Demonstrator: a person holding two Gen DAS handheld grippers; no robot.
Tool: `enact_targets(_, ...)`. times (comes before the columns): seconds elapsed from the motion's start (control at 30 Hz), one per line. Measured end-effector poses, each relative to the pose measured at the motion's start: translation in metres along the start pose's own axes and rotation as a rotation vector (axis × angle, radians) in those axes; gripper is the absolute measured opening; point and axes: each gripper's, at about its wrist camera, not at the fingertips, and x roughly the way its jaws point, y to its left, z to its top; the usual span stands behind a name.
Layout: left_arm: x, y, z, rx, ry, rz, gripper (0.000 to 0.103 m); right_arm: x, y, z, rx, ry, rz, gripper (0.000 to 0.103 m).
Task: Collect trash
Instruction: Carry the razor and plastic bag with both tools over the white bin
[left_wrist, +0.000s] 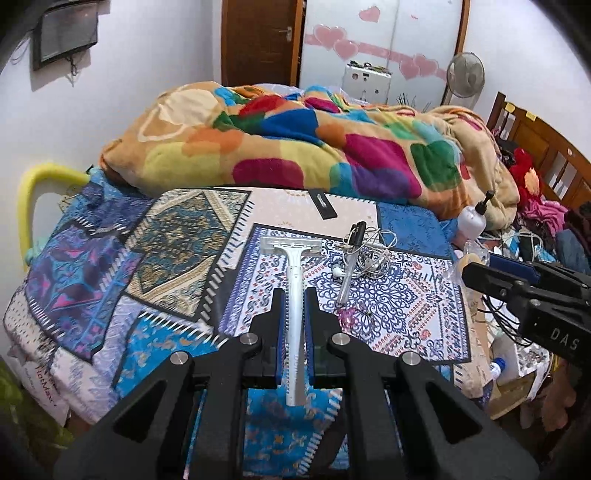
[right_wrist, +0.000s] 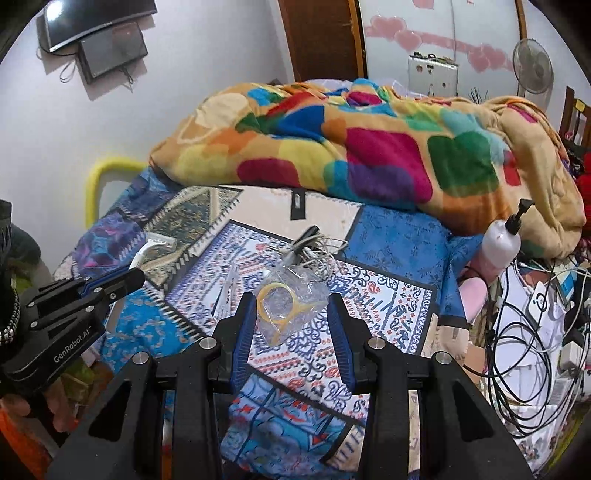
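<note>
My left gripper (left_wrist: 294, 295) is shut on the handle of a white disposable razor (left_wrist: 293, 273), held above the patterned bed cover; its head points away. It also shows in the right wrist view (right_wrist: 155, 245), with the left gripper (right_wrist: 125, 280) at the left. My right gripper (right_wrist: 291, 306) is open, with a crumpled clear plastic bag (right_wrist: 291, 299) with a yellow ring between its fingers; whether the fingers touch the bag I cannot tell. In the left wrist view the right gripper (left_wrist: 476, 275) comes in from the right with the bag (left_wrist: 469, 254) at its tip.
A tangle of white earphones with a pen (left_wrist: 360, 251) lies on the patchwork bed cover (left_wrist: 166, 236). A black flat object (left_wrist: 324, 204) lies farther back. A colourful blanket (left_wrist: 295, 144) is heaped behind. A pump bottle (right_wrist: 498, 243) and cables (right_wrist: 524, 332) are at the right.
</note>
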Motion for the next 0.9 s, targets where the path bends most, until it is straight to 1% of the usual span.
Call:
enact_targets(0.2, -0.046, 0.015, -0.013, -0.038, -0.033, 0.027, 0.008, -0.031, 0.022, -0.003, -0.029, -0.028, 0.024, 0.036)
enact_targets(0.43, -0.102, 0.040, -0.040, -0.089, -0.071, 0.081, 0.008, -0.064, 0.062, -0.010, -0.090, -0.065, 0.060, 0.036)
enact_targets(0.67, -0.159, 0.080, -0.082, -0.169, -0.102, 0.145, 0.008, -0.092, 0.116, -0.024, -0.174, -0.090, 0.122, 0.036)
enact_targets(0.9, -0.206, 0.120, -0.135, -0.243, -0.092, 0.228, 0.008, -0.103, 0.172, -0.046, -0.253, -0.073, 0.204, 0.036)
